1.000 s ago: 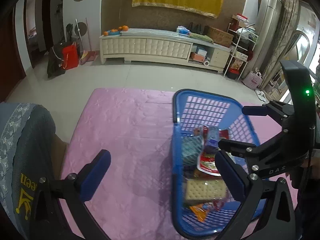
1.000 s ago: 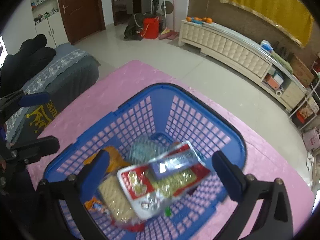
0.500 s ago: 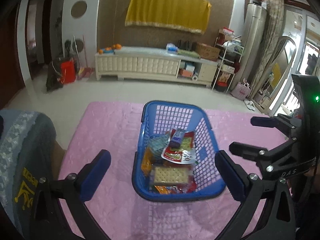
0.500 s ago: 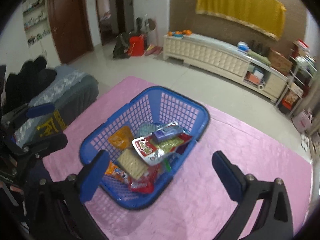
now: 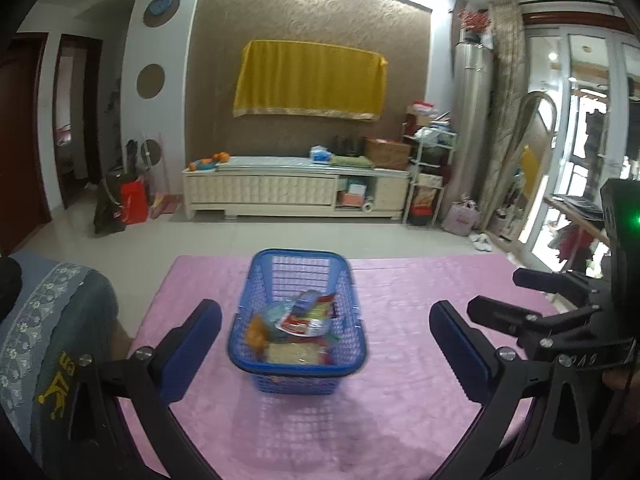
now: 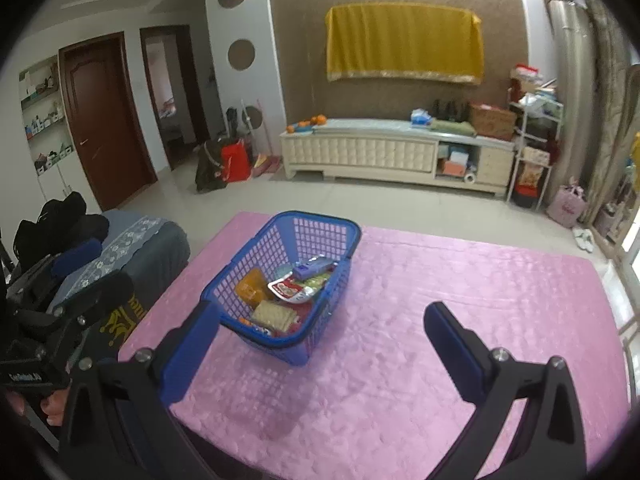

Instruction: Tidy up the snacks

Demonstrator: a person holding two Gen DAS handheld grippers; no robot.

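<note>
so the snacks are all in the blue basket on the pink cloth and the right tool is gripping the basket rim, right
Not quite. The right tool is open and grips nothing; it hangs clear of the basket, as the right wrist view shows. The rest holds: the snacks lie in the blue basket, which stands on the pink cloth.

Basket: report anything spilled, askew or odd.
Nothing stands out. The basket sits upright on the pink cloth, snacks piled loosely inside, none spilled. Both hand-held grippers are open and clear of it.
</note>
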